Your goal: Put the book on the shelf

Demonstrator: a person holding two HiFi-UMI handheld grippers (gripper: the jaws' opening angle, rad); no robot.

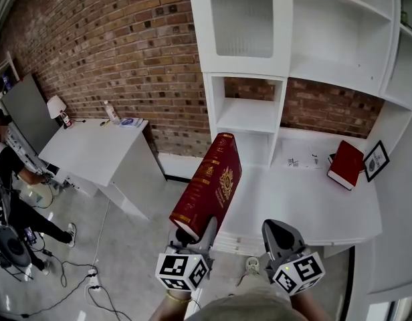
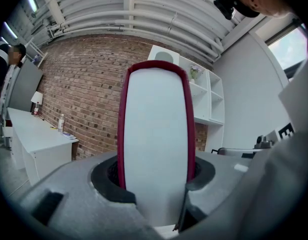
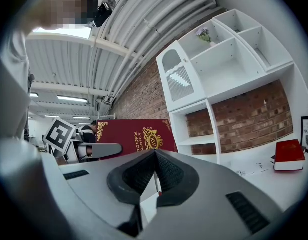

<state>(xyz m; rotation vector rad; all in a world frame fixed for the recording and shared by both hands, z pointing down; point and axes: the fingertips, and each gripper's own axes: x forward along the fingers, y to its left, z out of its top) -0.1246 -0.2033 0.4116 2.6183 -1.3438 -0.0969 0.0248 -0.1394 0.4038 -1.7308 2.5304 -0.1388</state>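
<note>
Before the shelf [image 1: 249,116], the left gripper [image 1: 196,233] clamps its fingers wide on the tilted book [image 1: 213,179]; the right gripper [image 1: 283,233] has its fingers pressed together, empty.

White shelf-unit counter [image 1: 293,199]: small red book [image 1: 346,164], framed picture [image 1: 376,160], paper sheet [image 1: 301,160] on it
</note>
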